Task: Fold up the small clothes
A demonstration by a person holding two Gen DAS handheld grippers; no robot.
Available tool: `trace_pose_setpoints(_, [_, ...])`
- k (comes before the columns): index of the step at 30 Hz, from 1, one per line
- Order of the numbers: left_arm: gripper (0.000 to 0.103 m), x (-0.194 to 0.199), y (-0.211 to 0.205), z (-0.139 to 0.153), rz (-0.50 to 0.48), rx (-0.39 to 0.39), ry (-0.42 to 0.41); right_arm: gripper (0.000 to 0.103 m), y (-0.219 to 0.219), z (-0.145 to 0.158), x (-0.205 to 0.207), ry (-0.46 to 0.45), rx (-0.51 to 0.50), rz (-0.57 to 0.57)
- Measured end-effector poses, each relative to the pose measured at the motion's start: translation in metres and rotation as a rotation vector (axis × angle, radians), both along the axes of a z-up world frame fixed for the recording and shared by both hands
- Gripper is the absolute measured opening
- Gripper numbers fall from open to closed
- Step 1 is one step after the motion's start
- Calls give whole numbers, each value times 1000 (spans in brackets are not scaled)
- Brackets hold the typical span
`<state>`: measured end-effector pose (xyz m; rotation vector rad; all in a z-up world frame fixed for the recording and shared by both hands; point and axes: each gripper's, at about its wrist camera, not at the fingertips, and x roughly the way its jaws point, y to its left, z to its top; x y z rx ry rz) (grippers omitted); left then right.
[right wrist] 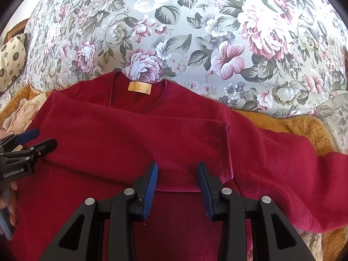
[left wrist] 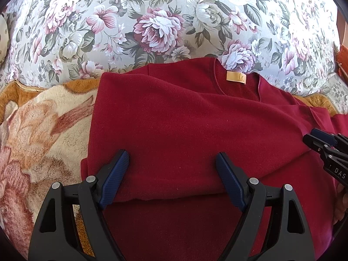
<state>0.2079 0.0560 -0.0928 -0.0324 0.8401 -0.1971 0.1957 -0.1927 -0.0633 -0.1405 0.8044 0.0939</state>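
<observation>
A dark red long-sleeved top point(left wrist: 174, 119) lies on the sofa seat, neck opening and tan label point(left wrist: 236, 77) at the far side. Its left side and sleeve are folded across the body; the cuff edge point(right wrist: 227, 150) lies near the middle. The other sleeve point(right wrist: 282, 158) stretches out to the right. My left gripper point(left wrist: 171, 158) is open and empty just above the folded layer's near edge. My right gripper point(right wrist: 177, 169) is open and empty over the folded sleeve's near edge. Each gripper shows at the side of the other's view: the right one point(left wrist: 322, 143), the left one point(right wrist: 37, 139).
A floral sofa backrest point(left wrist: 163, 21) rises right behind the top. A fluffy orange and cream blanket point(left wrist: 43, 130) covers the seat beneath it and shows on both sides point(right wrist: 304, 126). A patterned cushion point(right wrist: 10, 61) sits at the far left.
</observation>
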Motion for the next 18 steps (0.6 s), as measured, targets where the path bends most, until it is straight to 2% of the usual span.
trace_pose_setpoints(18, [82, 0, 2, 0, 1, -23, 1, 36, -2, -1, 1, -2, 20, 2])
